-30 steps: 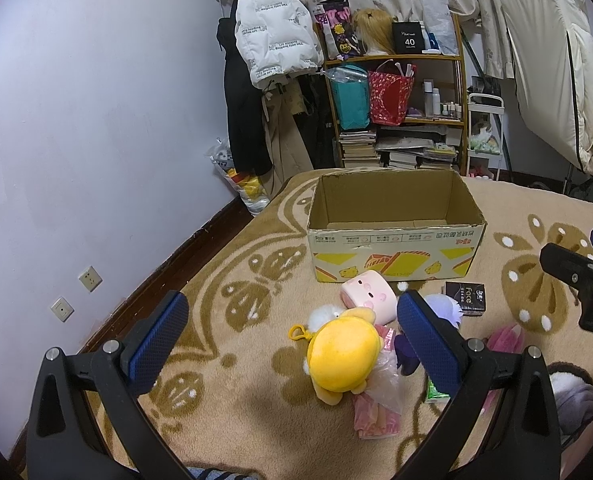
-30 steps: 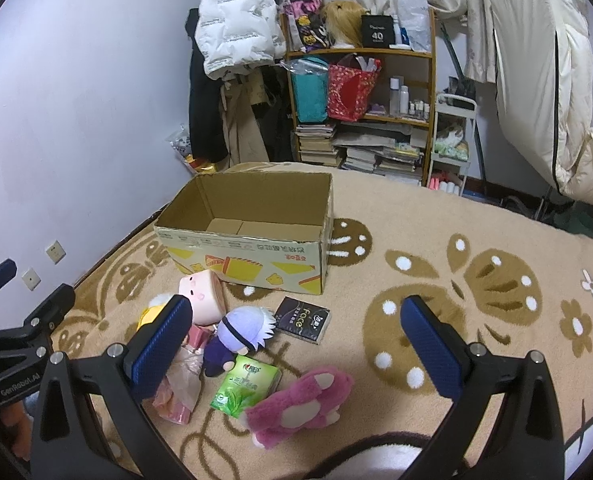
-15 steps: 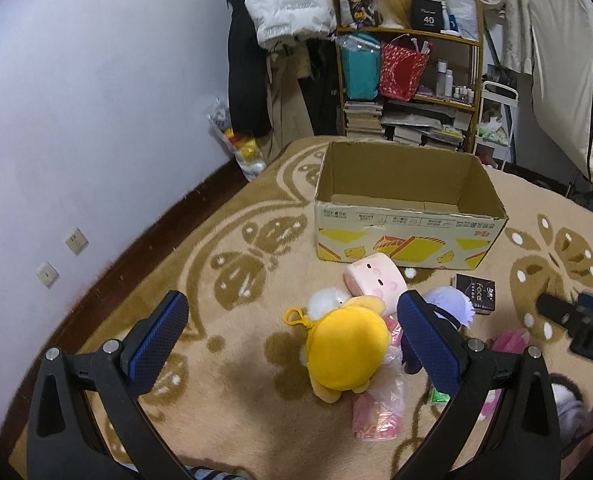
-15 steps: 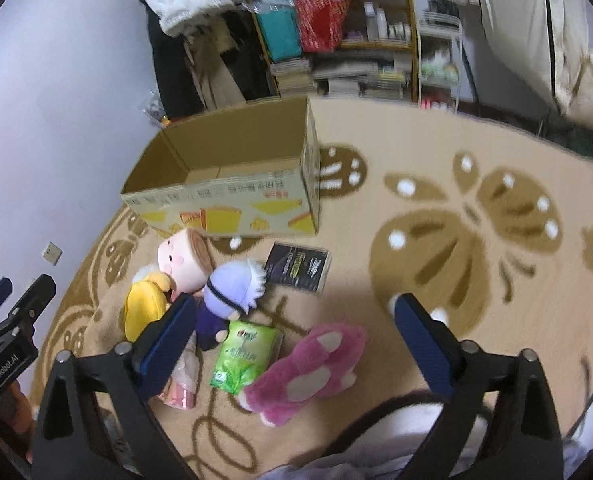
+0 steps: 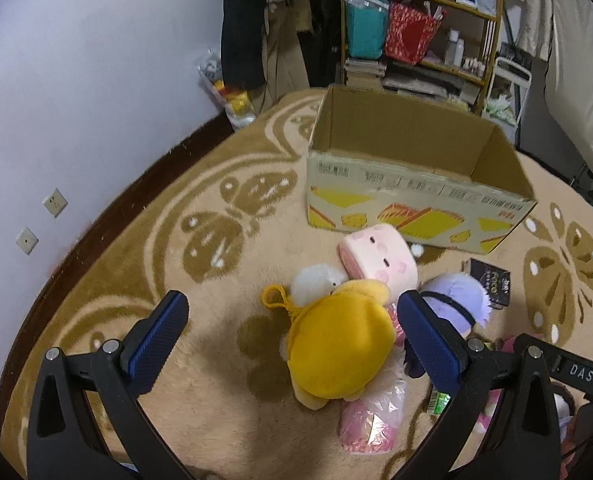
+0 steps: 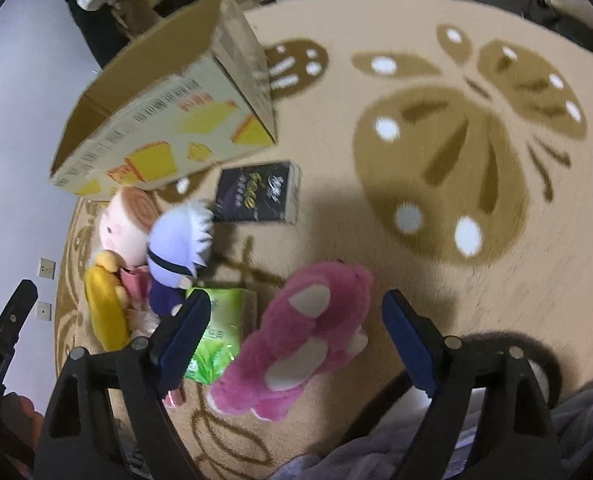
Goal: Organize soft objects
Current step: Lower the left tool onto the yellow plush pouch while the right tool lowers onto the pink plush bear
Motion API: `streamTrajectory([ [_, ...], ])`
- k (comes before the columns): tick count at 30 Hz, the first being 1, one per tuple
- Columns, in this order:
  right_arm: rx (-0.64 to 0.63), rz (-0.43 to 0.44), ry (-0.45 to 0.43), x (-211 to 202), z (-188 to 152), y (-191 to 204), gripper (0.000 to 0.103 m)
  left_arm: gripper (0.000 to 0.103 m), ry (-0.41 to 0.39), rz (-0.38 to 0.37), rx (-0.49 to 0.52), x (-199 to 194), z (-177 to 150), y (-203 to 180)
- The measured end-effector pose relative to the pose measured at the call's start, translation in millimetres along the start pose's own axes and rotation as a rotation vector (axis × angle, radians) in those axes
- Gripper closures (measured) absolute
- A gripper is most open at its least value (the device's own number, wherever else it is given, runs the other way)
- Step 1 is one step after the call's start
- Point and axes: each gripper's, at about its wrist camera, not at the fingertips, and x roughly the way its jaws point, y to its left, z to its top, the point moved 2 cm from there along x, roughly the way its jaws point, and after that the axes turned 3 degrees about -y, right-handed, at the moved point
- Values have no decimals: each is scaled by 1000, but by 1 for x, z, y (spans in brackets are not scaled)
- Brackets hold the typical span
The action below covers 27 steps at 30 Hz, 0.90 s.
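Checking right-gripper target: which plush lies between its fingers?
The pink plush, between the closing right gripper fingers, not yet pinched; the yellow plush and purple-haired doll lie leftward.

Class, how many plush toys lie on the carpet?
5: pink pig plush, white plush, yellow plush, purple-haired doll, pink bear. Others may be hidden.

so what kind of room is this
Most likely a lived-in bedroom: a patterned carpet, a cluttered shelf with coats hung beside it, and soft toys on the floor.

Black tongs (image 5: pixel 292 336), blue ribbed pads (image 5: pixel 158 338), silver screws
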Motion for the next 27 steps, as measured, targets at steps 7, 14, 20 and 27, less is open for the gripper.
streamTrajectory([
  [7,-8,-35,64,20,-7,4,28,0,75,-7,-7,24,-8,-5],
  [14,-16,-74,109,37,-10,2,39,0,162,-1,23,49,-21,-14],
  [20,-42,-98,97,46,-13,5,44,0,203,-22,11,67,-27,-20],
  [27,-24,-83,39,40,8,4,56,0,254,-102,-71,79,-32,-14],
])
